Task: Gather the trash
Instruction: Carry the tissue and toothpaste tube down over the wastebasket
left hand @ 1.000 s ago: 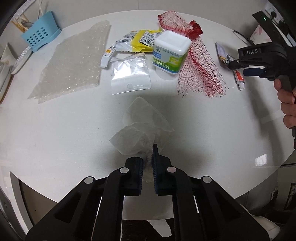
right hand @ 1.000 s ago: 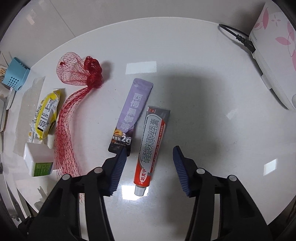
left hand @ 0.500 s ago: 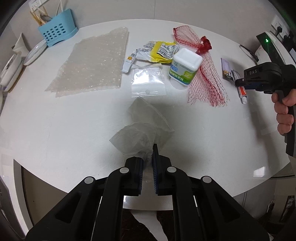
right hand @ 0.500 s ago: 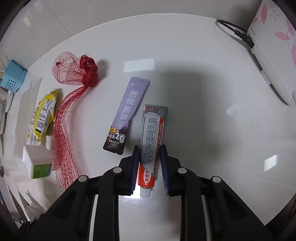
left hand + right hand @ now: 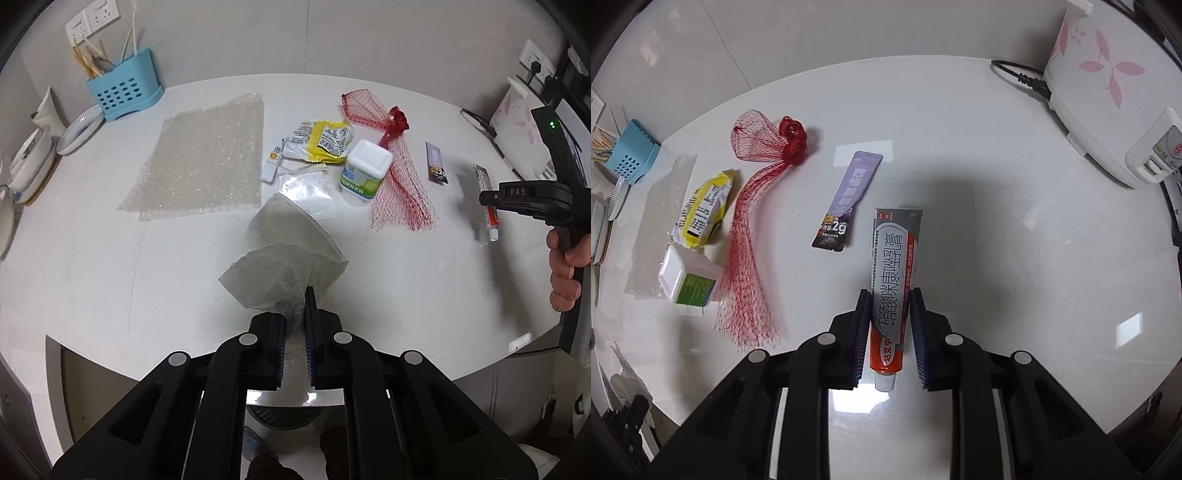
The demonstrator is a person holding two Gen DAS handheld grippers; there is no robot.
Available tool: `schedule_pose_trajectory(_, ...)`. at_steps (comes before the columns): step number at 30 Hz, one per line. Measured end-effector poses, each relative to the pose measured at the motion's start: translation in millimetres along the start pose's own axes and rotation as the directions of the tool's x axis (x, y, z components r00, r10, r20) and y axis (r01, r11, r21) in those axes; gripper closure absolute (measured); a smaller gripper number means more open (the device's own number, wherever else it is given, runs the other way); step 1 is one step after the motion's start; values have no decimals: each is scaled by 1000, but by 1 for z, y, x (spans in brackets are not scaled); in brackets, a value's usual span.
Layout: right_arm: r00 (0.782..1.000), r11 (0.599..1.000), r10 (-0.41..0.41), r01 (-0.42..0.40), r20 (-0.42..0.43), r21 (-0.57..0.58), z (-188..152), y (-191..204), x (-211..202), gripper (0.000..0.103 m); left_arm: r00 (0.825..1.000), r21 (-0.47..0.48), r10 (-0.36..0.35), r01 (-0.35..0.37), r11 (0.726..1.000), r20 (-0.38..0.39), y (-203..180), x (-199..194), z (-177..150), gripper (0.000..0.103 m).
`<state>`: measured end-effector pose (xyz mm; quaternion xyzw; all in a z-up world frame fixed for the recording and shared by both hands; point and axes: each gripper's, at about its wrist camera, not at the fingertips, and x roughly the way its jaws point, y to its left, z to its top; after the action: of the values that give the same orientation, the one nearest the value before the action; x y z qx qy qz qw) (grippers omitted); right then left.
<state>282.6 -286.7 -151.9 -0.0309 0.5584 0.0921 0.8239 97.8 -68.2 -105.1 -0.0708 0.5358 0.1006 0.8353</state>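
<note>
My left gripper (image 5: pixel 295 314) is shut on a crumpled clear plastic bag (image 5: pixel 284 258) and holds it above the round white table (image 5: pixel 110 266). My right gripper (image 5: pixel 891 306) is shut on a grey and orange ointment tube (image 5: pixel 892 280), lifted over the table; it also shows in the left wrist view (image 5: pixel 487 201). Lying on the table are a red mesh net (image 5: pixel 753 229), a purple sachet (image 5: pixel 849 199), a yellow wrapper (image 5: pixel 703 210), a white and green box (image 5: pixel 689 282), a small clear zip bag (image 5: pixel 306 188) and a bubble-wrap sheet (image 5: pixel 203 158).
A blue utensil holder (image 5: pixel 123 92) and white dishes (image 5: pixel 79 127) stand at the back left. A white appliance with pink flowers (image 5: pixel 1108 92) and its black cable (image 5: pixel 1019 75) sit at the back right. The table's front edge is just ahead of my left gripper.
My right gripper closed on the ointment tube and raised it. My left gripper rose and pulled back with the plastic bag, so more of the table shows.
</note>
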Motion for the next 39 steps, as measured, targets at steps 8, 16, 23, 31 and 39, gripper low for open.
schedule_pose_trajectory(8, 993, 1000, -15, 15, 120, 1, -50, 36, -60, 82, 996, 85, -67, 63, 994, 51, 19, -26, -11, 95)
schedule_pose_trajectory(16, 973, 999, -24, 28, 231, -18, -111, 85, -116, 82, 987, 164, -133, 117, 980, 90, 46, -52, -32, 95)
schedule_pose_trajectory(23, 956, 999, -29, 38, 293, -25, -174, 133, -151, 82, 974, 198, -194, 169, 966, 117, 77, -78, -68, 95)
schedule_pose_trajectory(31, 950, 998, 13, 6, 312, -61, -253, 177, -155, 82, 970, 242, -213, 181, 953, 114, 105, -90, -126, 95)
schedule_pose_trajectory(39, 962, 991, 50, -15, 267, -135, -312, 189, -118, 82, 979, 211, -197, 182, 961, 55, 121, -50, -185, 95)
